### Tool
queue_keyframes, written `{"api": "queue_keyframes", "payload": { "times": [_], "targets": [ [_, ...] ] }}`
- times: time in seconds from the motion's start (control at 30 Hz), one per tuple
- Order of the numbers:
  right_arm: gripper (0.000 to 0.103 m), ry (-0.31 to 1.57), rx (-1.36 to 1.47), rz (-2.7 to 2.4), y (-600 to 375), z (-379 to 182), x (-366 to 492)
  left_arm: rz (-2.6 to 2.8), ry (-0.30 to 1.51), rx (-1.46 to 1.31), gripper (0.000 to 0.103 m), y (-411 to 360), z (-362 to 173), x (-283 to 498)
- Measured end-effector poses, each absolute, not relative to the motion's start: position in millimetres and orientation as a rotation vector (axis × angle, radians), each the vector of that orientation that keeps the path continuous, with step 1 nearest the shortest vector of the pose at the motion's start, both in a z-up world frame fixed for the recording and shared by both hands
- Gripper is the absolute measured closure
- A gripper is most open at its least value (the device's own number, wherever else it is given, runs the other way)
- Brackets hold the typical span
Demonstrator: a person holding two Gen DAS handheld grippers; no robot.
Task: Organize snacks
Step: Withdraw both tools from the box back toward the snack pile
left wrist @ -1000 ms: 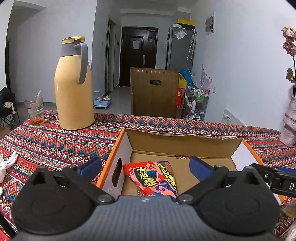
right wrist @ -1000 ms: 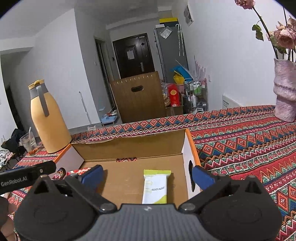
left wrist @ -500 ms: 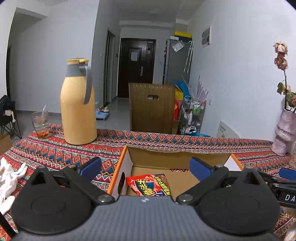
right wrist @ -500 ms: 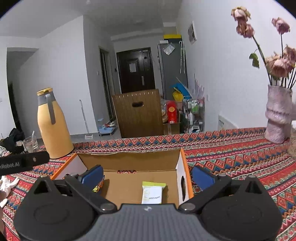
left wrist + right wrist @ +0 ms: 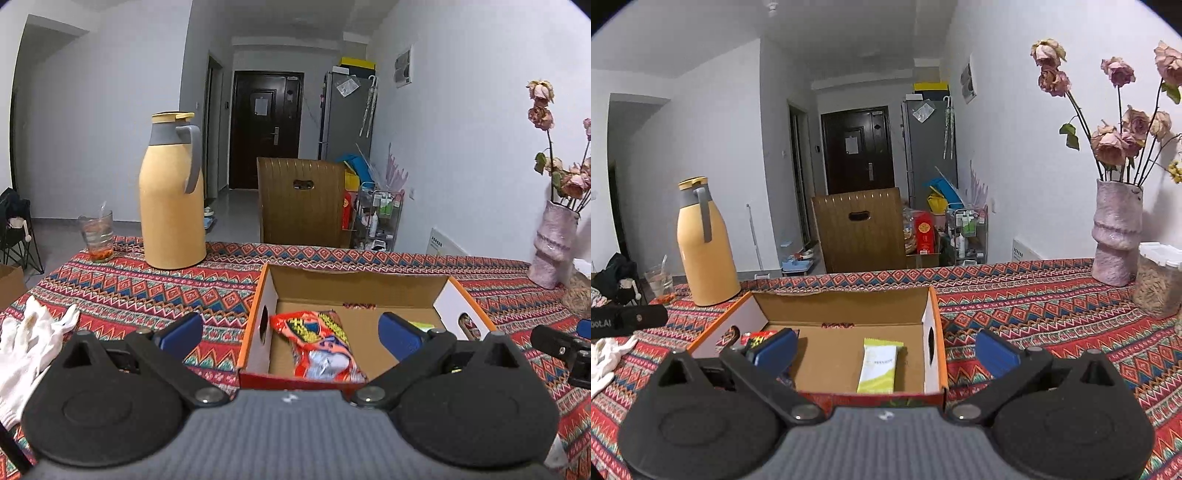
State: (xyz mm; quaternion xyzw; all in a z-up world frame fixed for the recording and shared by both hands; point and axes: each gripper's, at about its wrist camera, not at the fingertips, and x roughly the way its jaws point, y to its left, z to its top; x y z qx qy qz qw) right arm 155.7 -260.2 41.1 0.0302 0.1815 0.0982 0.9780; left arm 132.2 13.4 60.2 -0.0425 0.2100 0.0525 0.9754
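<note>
Hovering both spread-wide, empty-handed tools, left tool (image 5: 290,330) and right tool (image 5: 886,347), low over the cardboard box (image 5: 932,332) risks snagging its rim or the red snack pack (image 5: 317,343).

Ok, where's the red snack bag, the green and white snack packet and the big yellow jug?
red snack bag (image 5: 317,345), left wrist view, middle.
green and white snack packet (image 5: 878,365), right wrist view, middle.
big yellow jug (image 5: 171,210), left wrist view, body.

Both tools (image 5: 290,332) (image 5: 886,349) have drawn back from the box (image 5: 354,284).
</note>
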Motion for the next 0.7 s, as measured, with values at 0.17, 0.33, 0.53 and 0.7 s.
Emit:
{"api": "queue_keyframes", "payload": {
  "times": [0.17,0.33,0.53,0.7],
  "targets": [
    [0.000,0.365,0.033,0.203,-256.5,32.1,127.0,0.092,0.423,-0.080,0.000,17.1,54.0,106.8],
    [0.000,0.381,0.019,0.205,-252.0,17.1,106.1,0.077,0.440,-0.061,0.000,19.1,38.5,84.5],
    [0.000,0.427,0.012,0.206,-246.9,-2.1,86.2,0.076,0.476,-0.075,0.000,25.6,12.6,68.7],
    [0.000,0.484,0.032,0.204,-247.4,-19.3,78.1,0.072,0.516,-0.083,0.000,23.9,-8.4,67.6]
  ]
}}
